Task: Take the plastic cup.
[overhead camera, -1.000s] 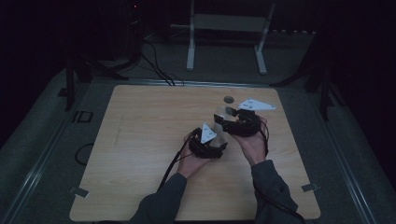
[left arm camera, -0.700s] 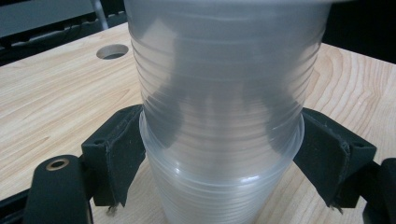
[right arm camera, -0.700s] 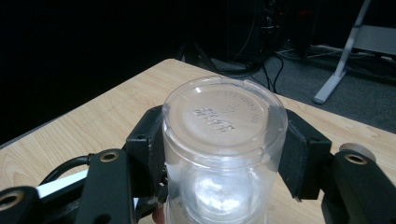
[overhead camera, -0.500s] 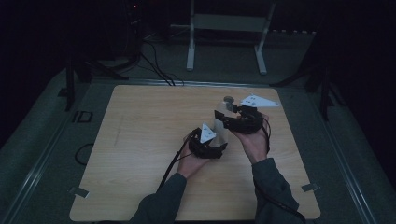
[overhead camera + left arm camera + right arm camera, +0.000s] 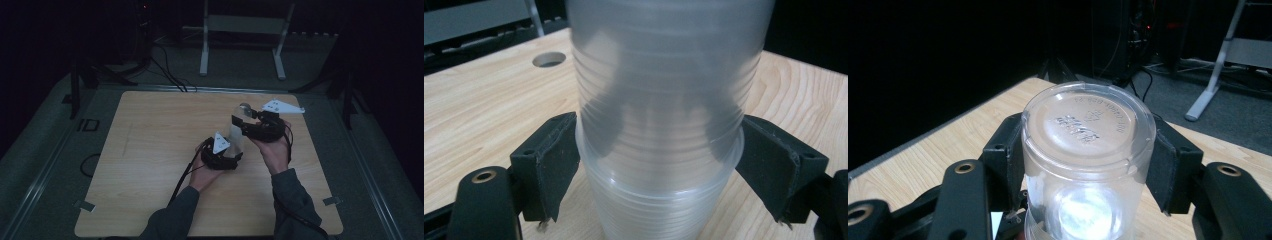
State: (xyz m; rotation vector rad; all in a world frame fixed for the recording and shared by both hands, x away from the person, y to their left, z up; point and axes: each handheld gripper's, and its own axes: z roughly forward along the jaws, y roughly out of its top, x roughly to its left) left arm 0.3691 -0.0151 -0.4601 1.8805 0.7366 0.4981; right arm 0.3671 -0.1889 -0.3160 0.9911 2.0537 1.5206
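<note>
On the pale wooden table [image 5: 150, 165] we have a stack of clear, ribbed plastic cups [image 5: 235, 134] standing upside down near the middle, and we judge the step in hand to be pulling 1 cup off the top of that stack. The left gripper [image 5: 226, 152] steadies the lower cups while the right gripper [image 5: 248, 119] takes the uppermost one by its base end.

The next move, as we read it, calls for a straight lift with the right hand along the axis of the stack, while the left keeps the rest down; any tilt could drag a 2nd cup along or tip the stack.

In the left gripper view [image 5: 659, 170] the 2 black jaws stand wide, 1 on each side of the stack at the rim of an outer cup. Their pads [image 5: 555, 165] lie against the cup wall or just beside it; we cannot tell if they press, so we call the hold loose at best.

In the right gripper view [image 5: 1088, 165] the jaws are closed on the top cup [image 5: 1087, 145], their pads [image 5: 1168, 165] touching its sides just below the embossed round bottom, which faces up.
</note>
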